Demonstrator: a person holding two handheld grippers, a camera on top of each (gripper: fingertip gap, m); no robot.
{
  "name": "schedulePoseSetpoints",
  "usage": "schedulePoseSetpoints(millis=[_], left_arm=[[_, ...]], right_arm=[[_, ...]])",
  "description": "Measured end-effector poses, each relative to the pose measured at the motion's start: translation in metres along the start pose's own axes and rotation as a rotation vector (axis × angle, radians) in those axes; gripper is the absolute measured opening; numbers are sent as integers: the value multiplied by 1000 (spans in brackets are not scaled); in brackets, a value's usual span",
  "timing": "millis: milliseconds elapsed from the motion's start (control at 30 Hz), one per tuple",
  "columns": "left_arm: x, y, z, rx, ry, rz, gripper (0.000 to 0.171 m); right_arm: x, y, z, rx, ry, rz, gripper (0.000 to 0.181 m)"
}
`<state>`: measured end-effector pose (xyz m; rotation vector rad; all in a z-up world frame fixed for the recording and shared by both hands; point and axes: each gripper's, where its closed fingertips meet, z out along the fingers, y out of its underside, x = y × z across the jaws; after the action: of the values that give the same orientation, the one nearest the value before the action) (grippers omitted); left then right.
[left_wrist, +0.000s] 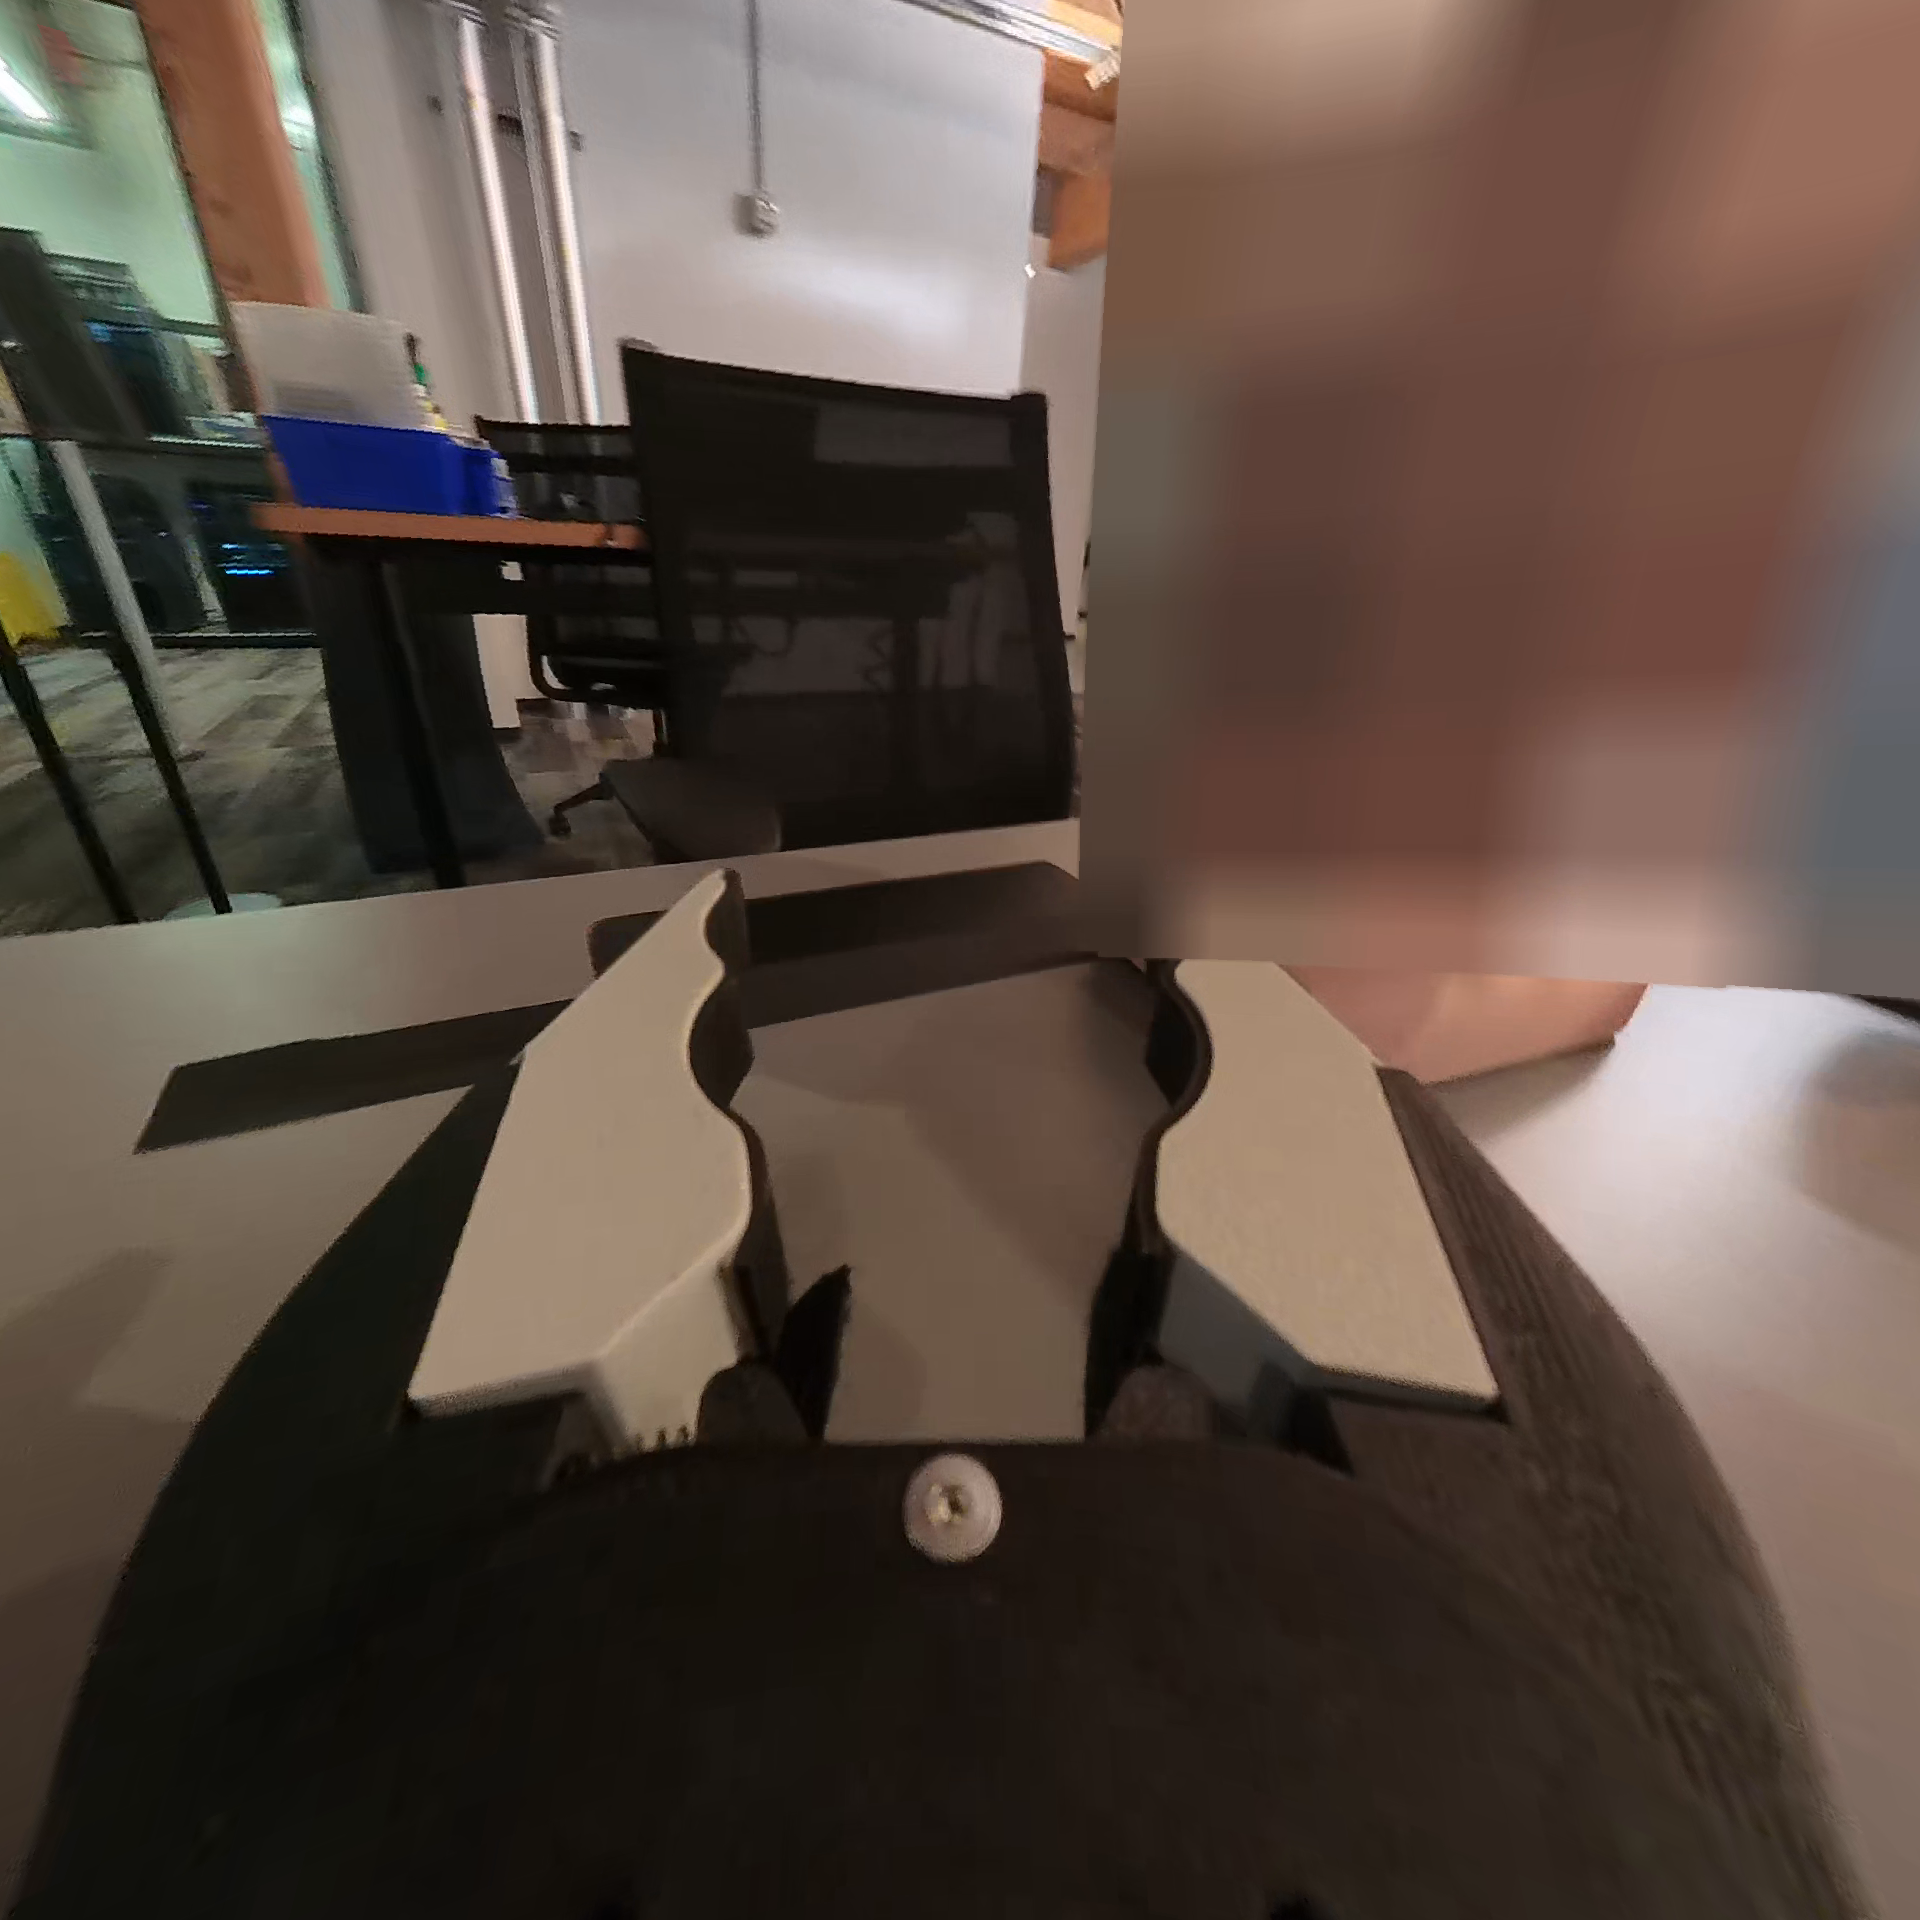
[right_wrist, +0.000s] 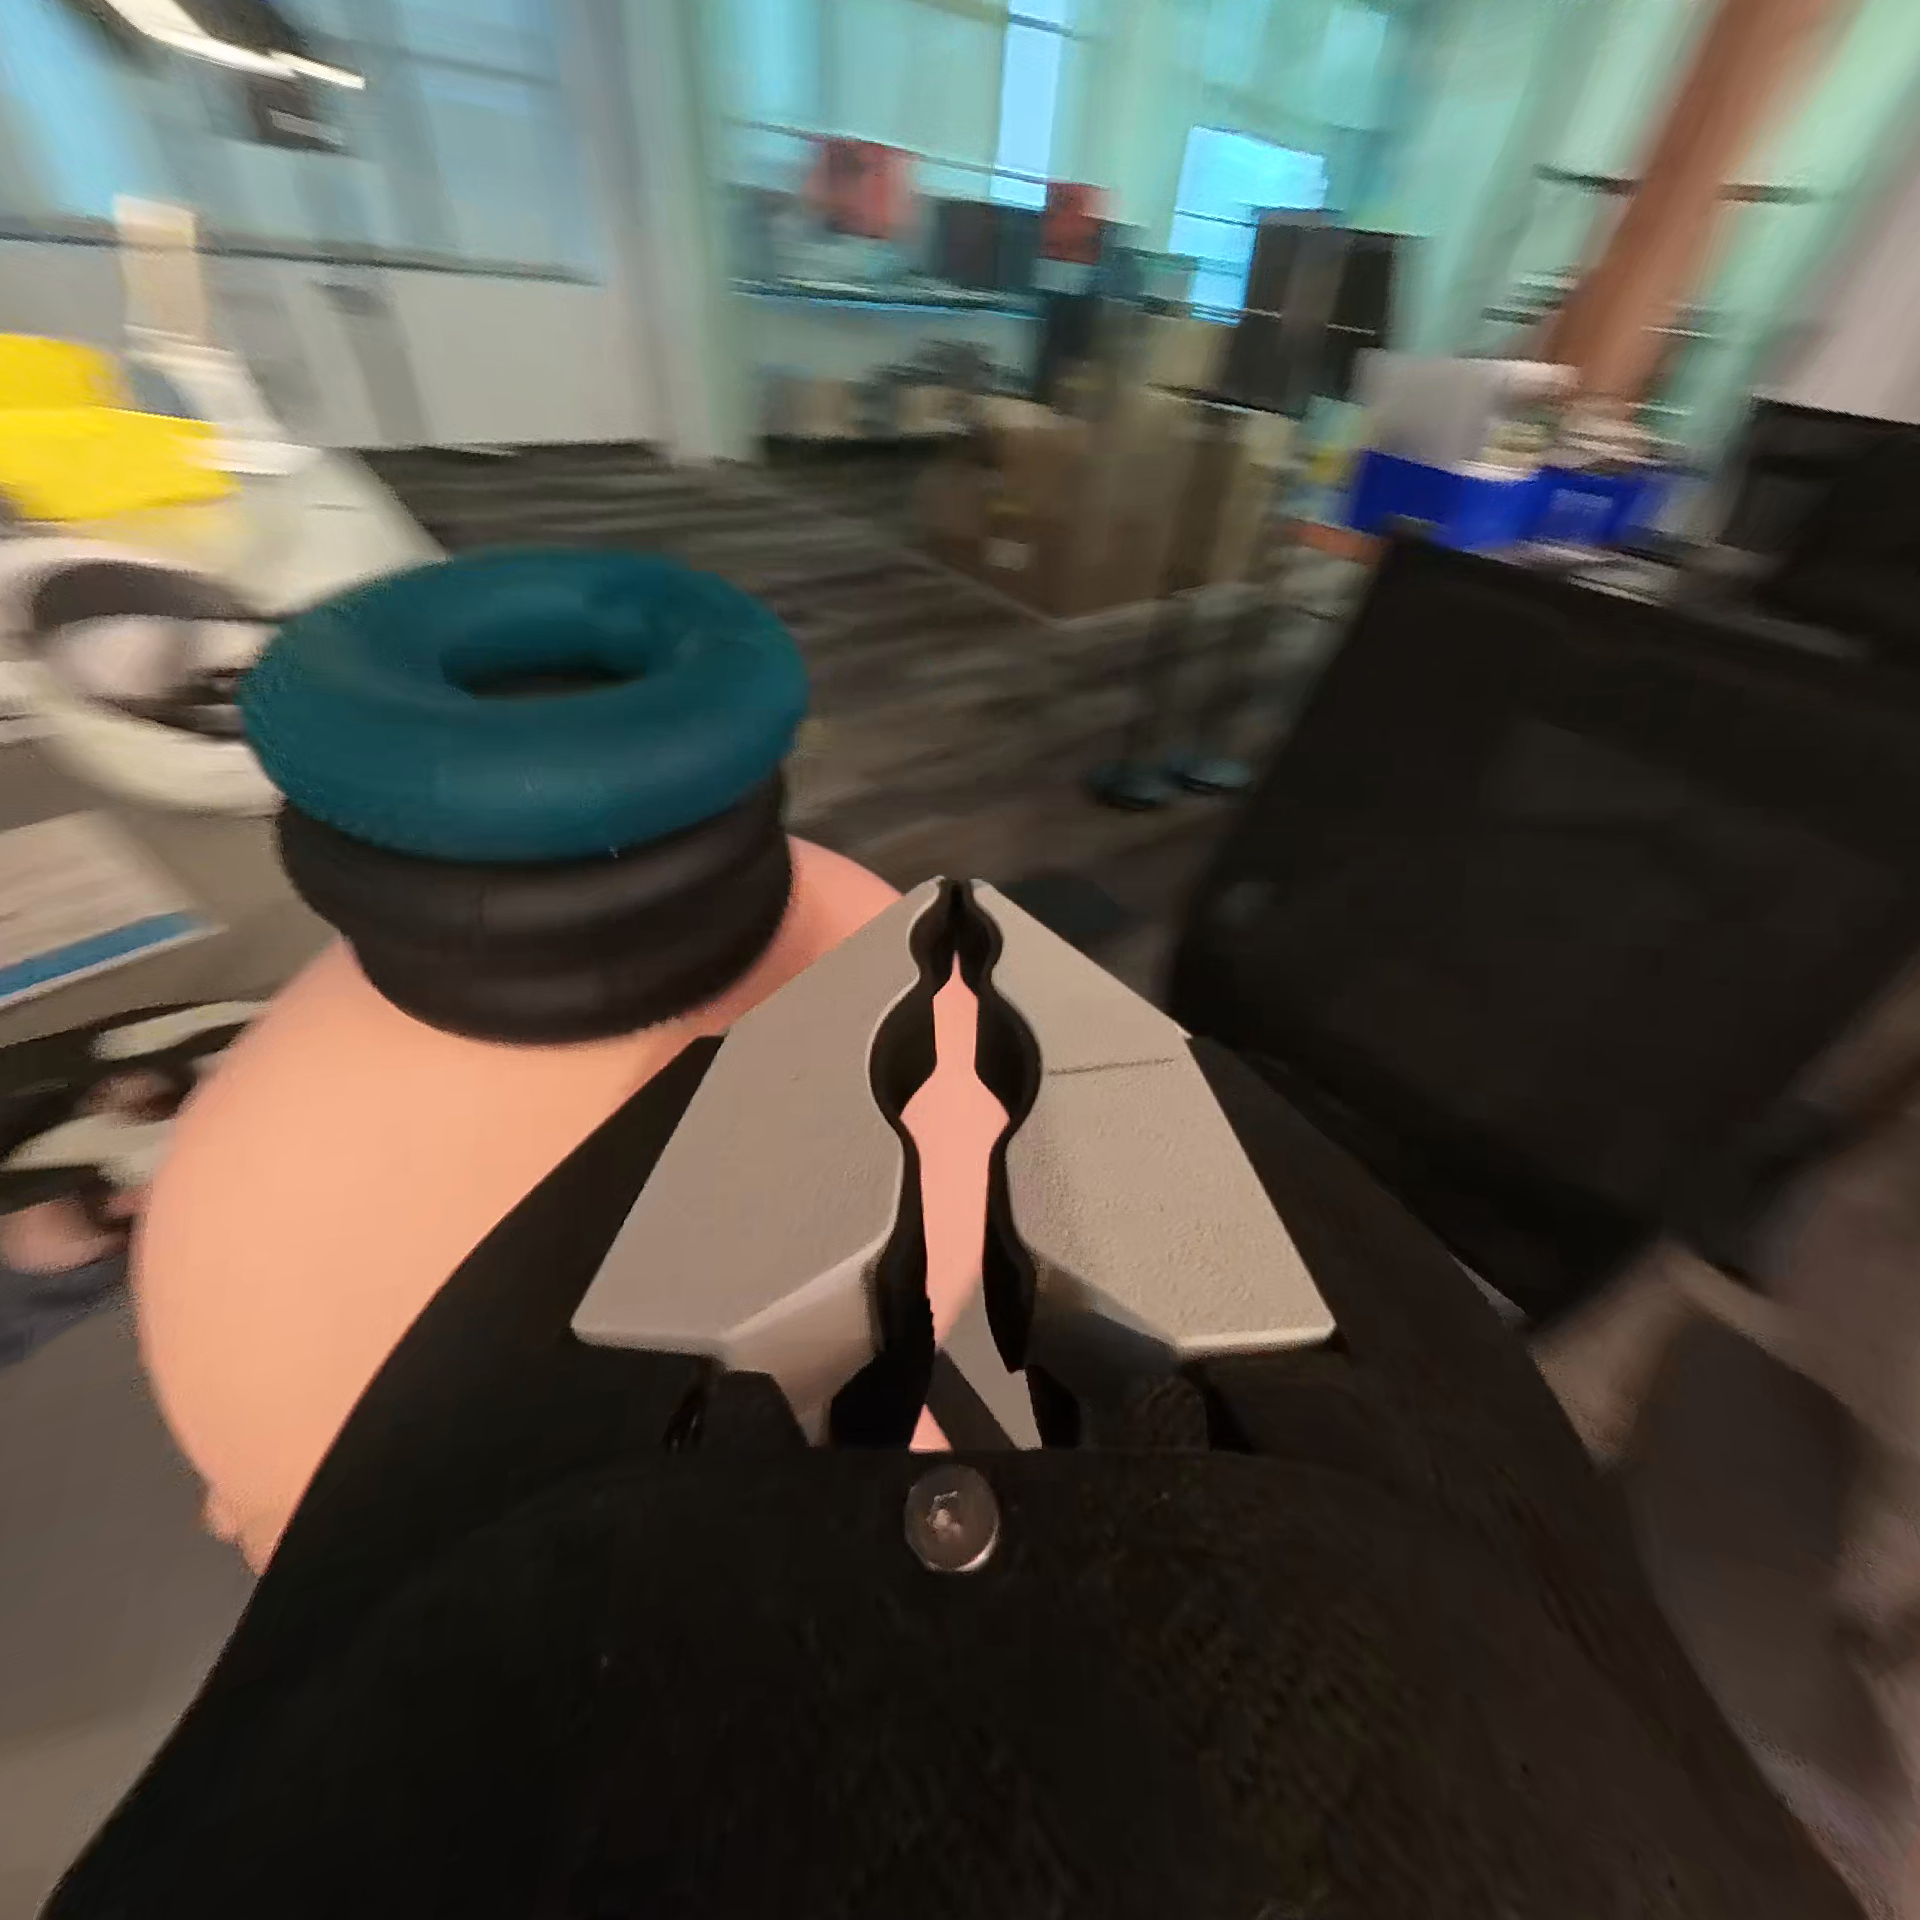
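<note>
Left wrist view has the left tongs (left_wrist: 951, 1049) low over a grey tabletop (left_wrist: 260, 997), the two pale fingers (left_wrist: 623, 1143) spread well apart with nothing between them. Strips of black tape (left_wrist: 312, 1091) lie on the tabletop under and ahead of the fingers. A sliver of a peach-coloured object (left_wrist: 1496, 1023) shows just beyond the right-hand finger; a blurred patch covers what is above it. Past the tabletop edge stands a black mesh office chair (left_wrist: 852, 592), and farther off a blue bin (left_wrist: 374, 462) sits on a wooden desk (left_wrist: 457, 528).

Right wrist view is heavily motion-blurred. The right tongs (right_wrist: 954, 904) have their tips together, clamped on nothing that can be seen. Just to their left and partly behind them is a rounded peach-coloured body (right_wrist: 364, 1195), topped by stacked black rings (right_wrist: 530, 935) and a teal ring (right_wrist: 520, 717) uppermost. A black chair back (right_wrist: 1558, 883) stands to the right.
</note>
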<state>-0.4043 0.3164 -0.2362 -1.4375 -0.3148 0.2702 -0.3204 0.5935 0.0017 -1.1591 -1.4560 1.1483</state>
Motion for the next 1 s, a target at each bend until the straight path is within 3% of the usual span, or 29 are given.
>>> schedulePoseSetpoints(millis=[200,400,1000], left_arm=[[4,0,2,-9,20,28,77],[1,0,2,-9,9,18,78],[0,4,1,-33,4,38,76]], right_arm=[[-11,5,25,-68,-219,48,0],[-24,3,29,-79,-332,5,0],[-45,-13,-11,9,-413,-217,0]])
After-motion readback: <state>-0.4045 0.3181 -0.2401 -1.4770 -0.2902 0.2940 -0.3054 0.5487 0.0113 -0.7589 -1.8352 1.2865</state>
